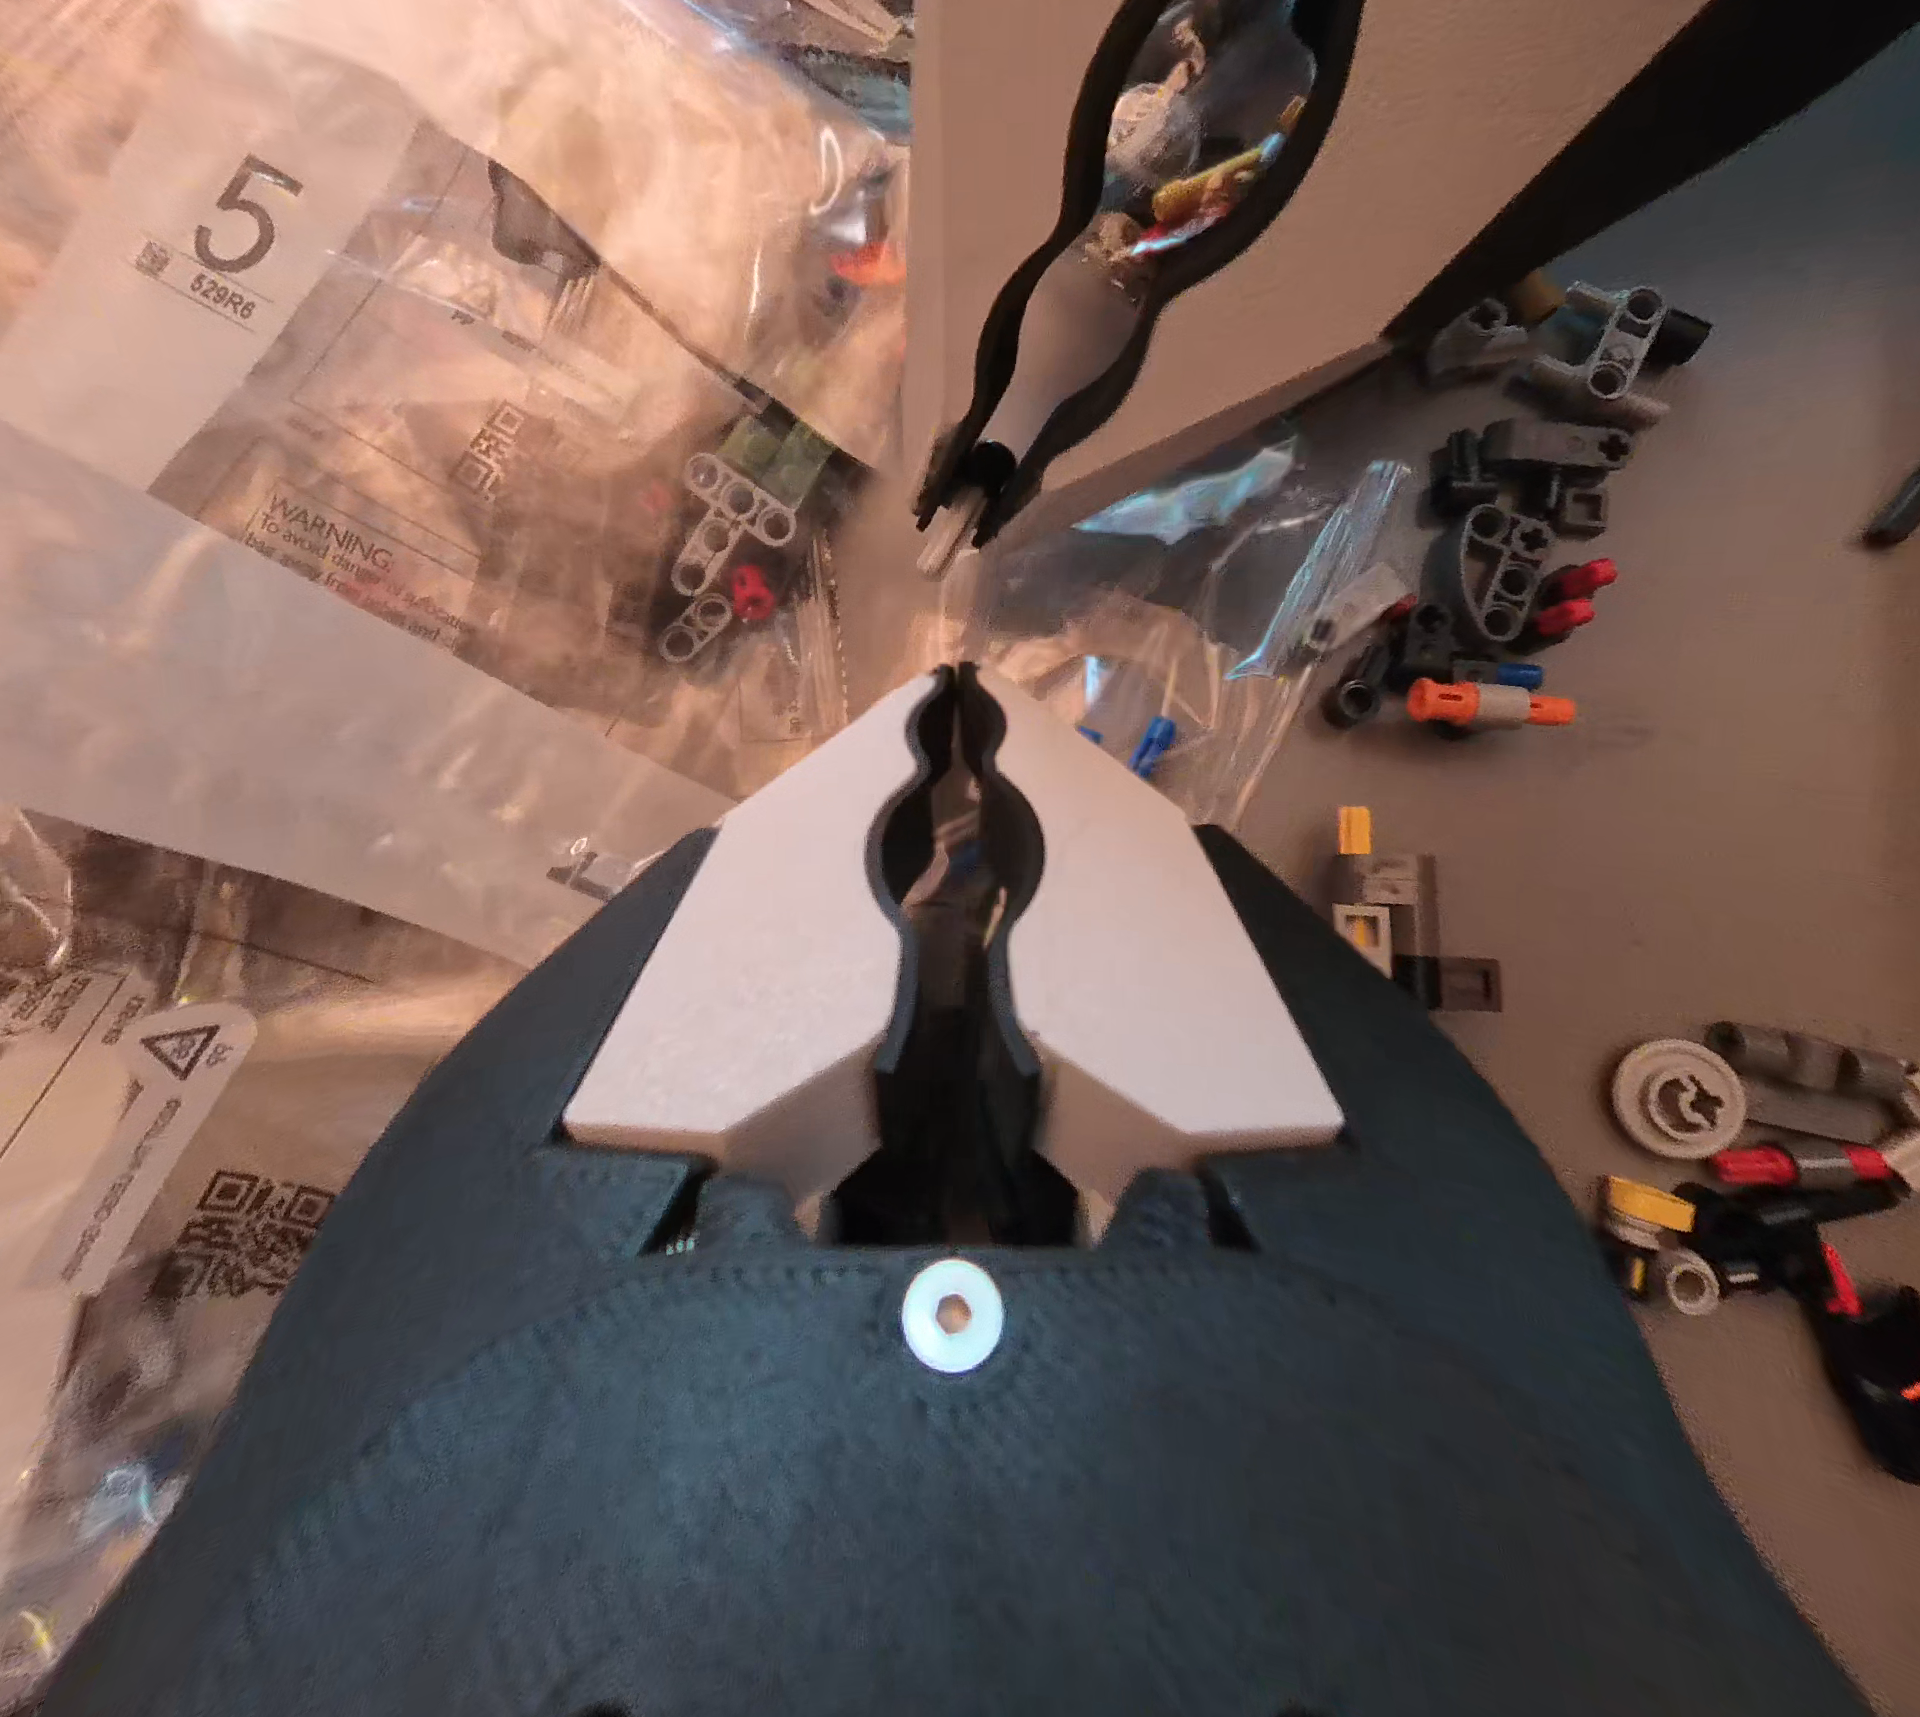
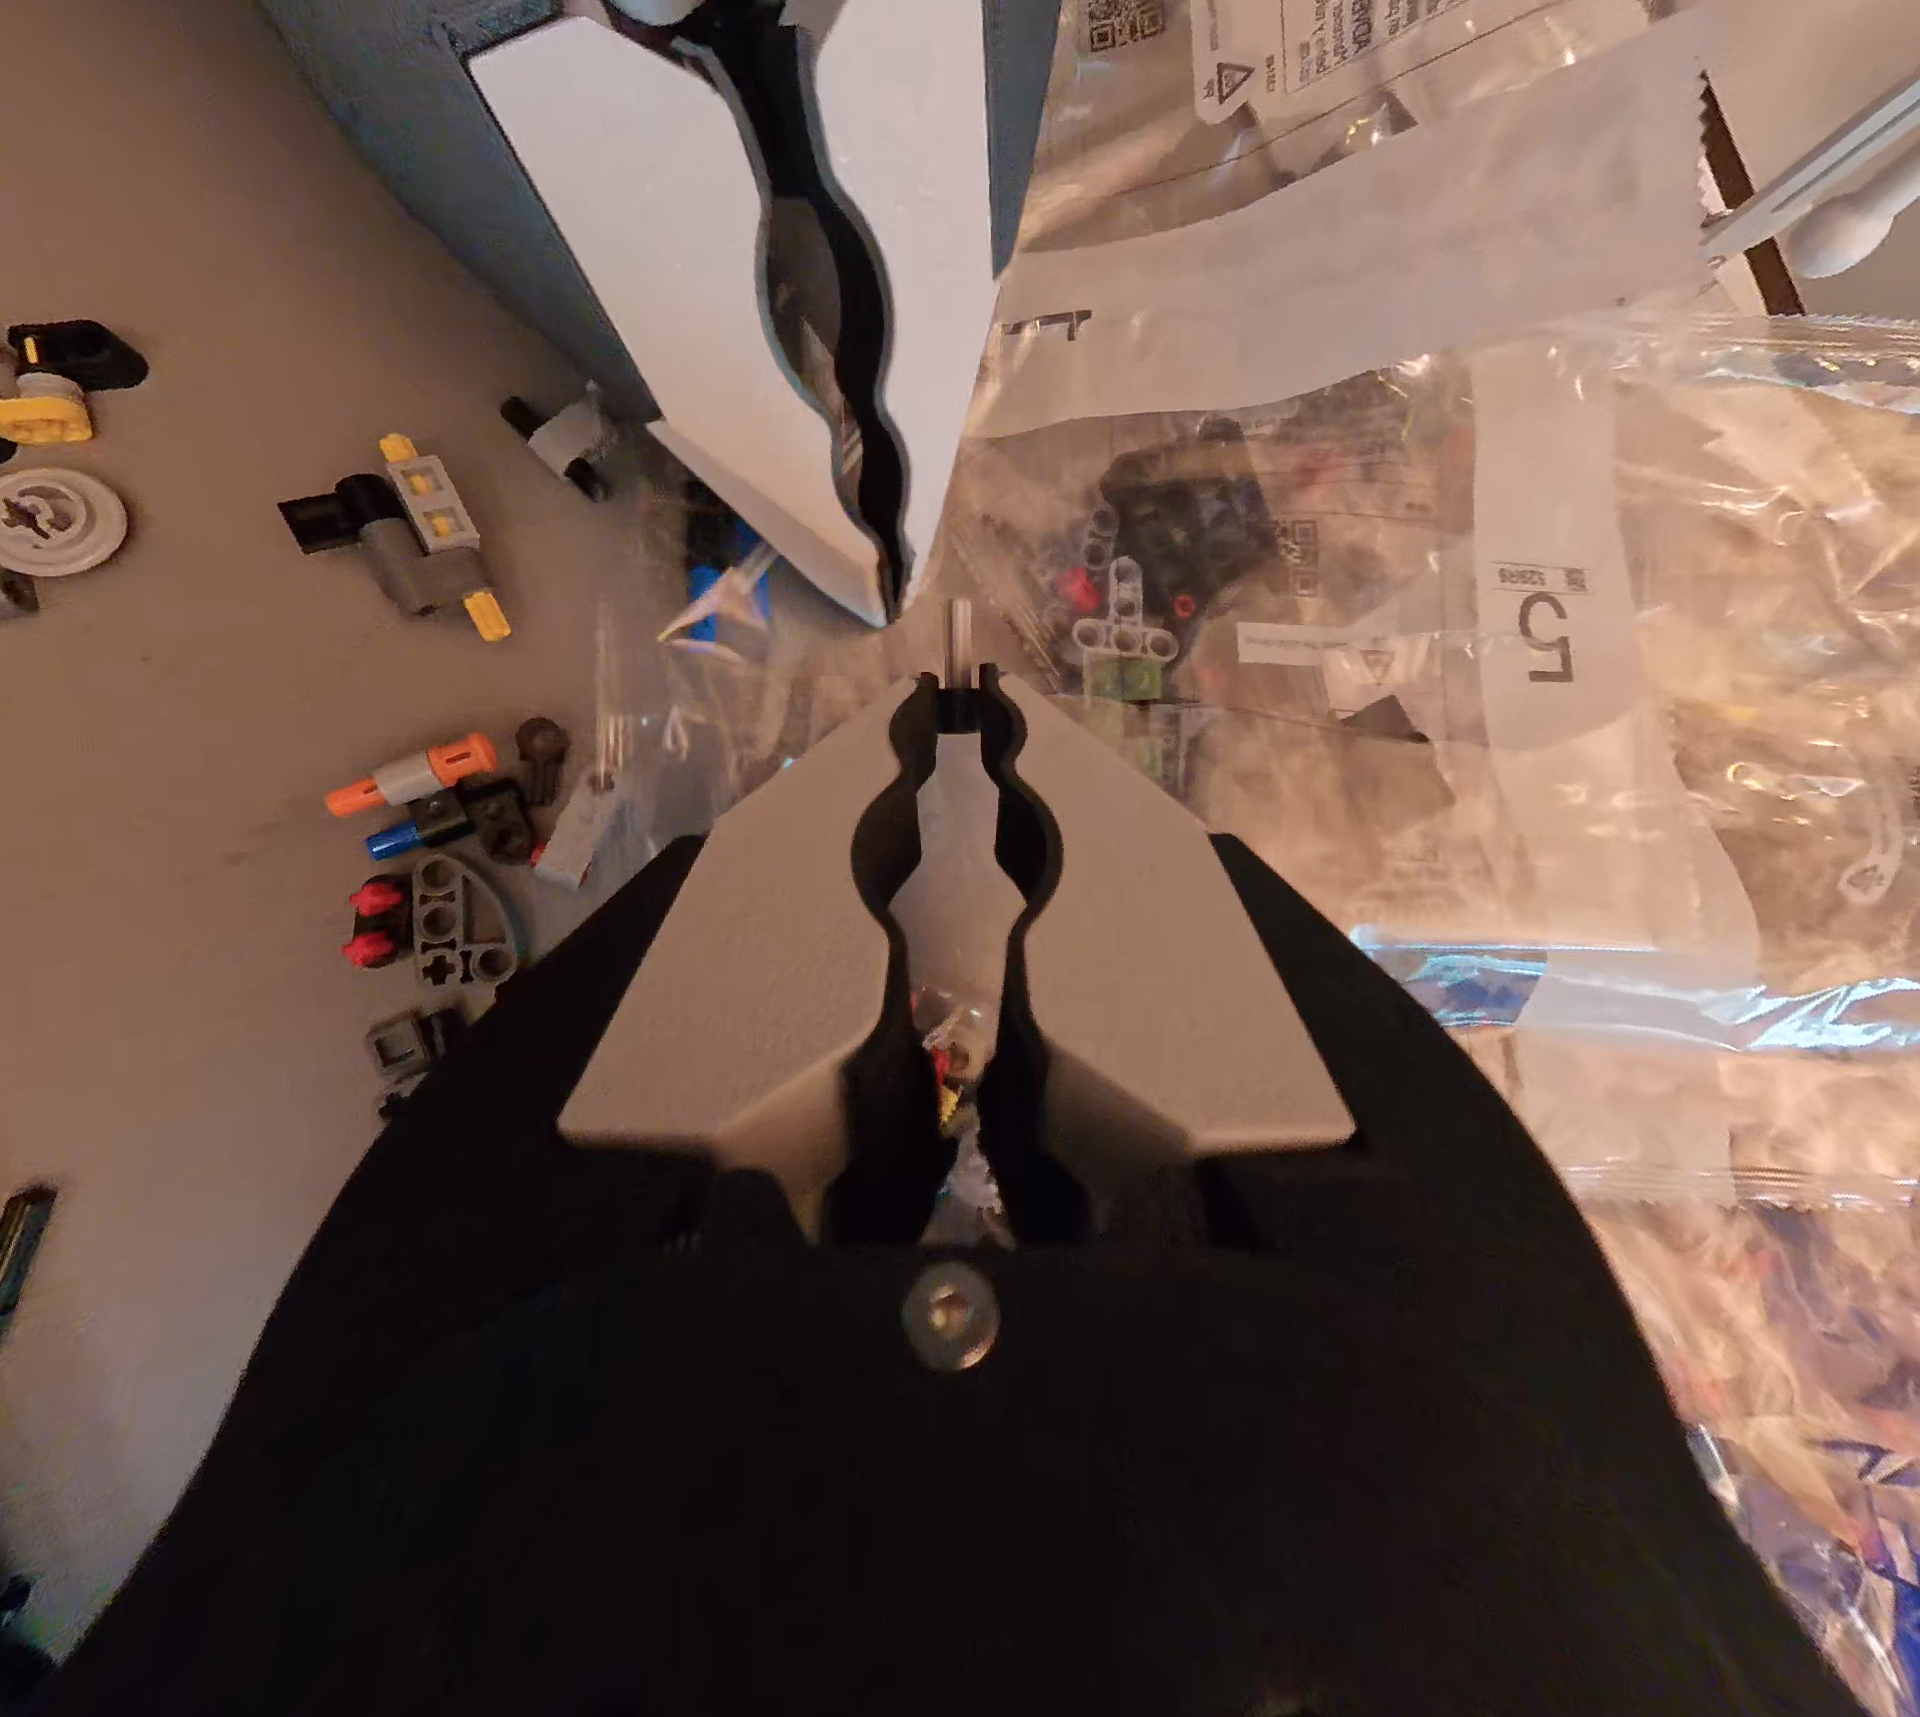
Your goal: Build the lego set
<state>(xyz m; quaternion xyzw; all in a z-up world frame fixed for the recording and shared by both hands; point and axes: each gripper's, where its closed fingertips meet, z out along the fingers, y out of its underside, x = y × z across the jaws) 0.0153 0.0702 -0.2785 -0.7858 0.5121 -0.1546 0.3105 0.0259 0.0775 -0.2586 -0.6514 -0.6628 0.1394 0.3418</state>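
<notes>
My right gripper (image 2: pixel 956 688) is shut on a small black-and-pale-grey pin piece (image 2: pixel 958 633) that sticks out past its tips. In the left wrist view the right gripper (image 1: pixel 958 519) comes in from the top with the same piece (image 1: pixel 948 537) in its tips. My left gripper (image 1: pixel 956 675) is shut with nothing seen in it. Its tips sit just short of the held piece, tip to tip with the right gripper. In the right wrist view the left gripper (image 2: pixel 896 599) comes down from the top.
Clear plastic bags of Lego parts (image 1: pixel 416 337) (image 2: pixel 1455 628) cover one side of the grey table (image 1: pixel 1714 836). Loose parts lie on the other side: an orange-and-grey axle piece (image 1: pixel 1491 703), a grey sub-assembly with yellow pins (image 2: pixel 431 524), a grey disc (image 1: pixel 1678 1096). My left and right fingertips are right by each other.
</notes>
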